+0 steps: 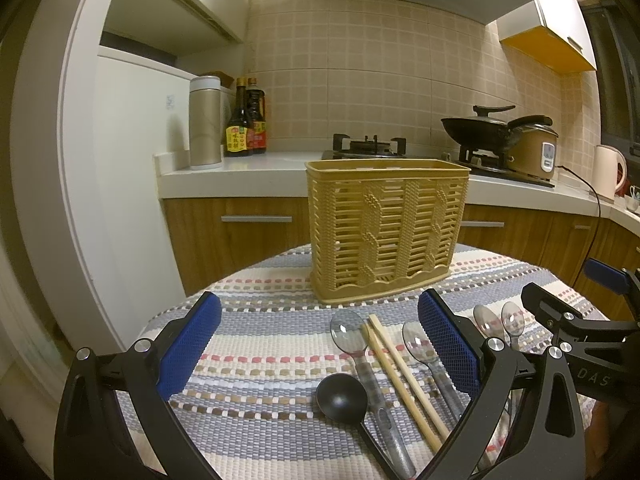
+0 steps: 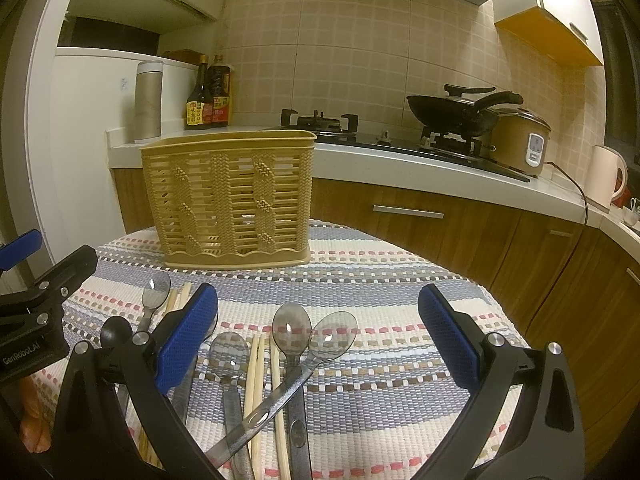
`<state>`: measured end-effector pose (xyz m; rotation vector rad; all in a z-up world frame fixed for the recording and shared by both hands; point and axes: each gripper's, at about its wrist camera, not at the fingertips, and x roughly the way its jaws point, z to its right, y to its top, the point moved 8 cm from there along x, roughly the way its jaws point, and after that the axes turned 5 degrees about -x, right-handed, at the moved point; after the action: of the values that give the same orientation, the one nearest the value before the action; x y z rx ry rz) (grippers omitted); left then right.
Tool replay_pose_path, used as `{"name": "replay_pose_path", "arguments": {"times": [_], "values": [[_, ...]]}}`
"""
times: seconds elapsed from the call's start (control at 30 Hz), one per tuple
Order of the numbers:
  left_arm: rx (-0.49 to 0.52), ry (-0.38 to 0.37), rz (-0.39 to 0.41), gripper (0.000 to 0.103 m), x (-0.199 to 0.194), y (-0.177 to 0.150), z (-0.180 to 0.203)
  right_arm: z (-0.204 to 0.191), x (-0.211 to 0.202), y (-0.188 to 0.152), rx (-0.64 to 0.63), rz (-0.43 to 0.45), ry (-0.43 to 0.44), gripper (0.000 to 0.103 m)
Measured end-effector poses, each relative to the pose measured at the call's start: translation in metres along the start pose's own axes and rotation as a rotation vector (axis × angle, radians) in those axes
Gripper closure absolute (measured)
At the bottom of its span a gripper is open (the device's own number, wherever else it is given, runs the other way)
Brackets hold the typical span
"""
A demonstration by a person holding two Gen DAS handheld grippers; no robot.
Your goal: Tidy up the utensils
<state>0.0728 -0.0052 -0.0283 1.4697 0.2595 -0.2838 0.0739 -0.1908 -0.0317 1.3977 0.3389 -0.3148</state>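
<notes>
Hovering low over the striped cloth, your left gripper has its blue pads spread wide and grips nothing. Between its fingers lie a black ladle, a clear spoon just beside it, and a pair of chopsticks running diagonally toward you. Another clear spoon sits partly behind the right-hand pad.

Straight ahead, the tan basket stands upright on the cloth, well apart from the utensils; what it holds cannot be made out through the slats.

Further right, your right gripper is also wide open and holding nothing. In its view, a clear spoon lies by the left-hand pad, then more chopsticks laid side by side, then two spoons whose handles cross, the right one tilted across the other. The cloth under its right pad is bare.

Behind the table, on the counter, stand a flask and two sauce bottles, then the stove, a wok, a rice cooker and a kettle.
</notes>
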Motion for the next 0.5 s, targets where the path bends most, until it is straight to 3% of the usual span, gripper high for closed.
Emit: {"name": "replay_pose_path", "arguments": {"times": [0.5], "values": [[0.007,-0.012,0.002,0.007,0.0003,-0.0003,0.0025,0.0011,0.002,-0.0004,0.013,-0.007,0.003,0.007]]}}
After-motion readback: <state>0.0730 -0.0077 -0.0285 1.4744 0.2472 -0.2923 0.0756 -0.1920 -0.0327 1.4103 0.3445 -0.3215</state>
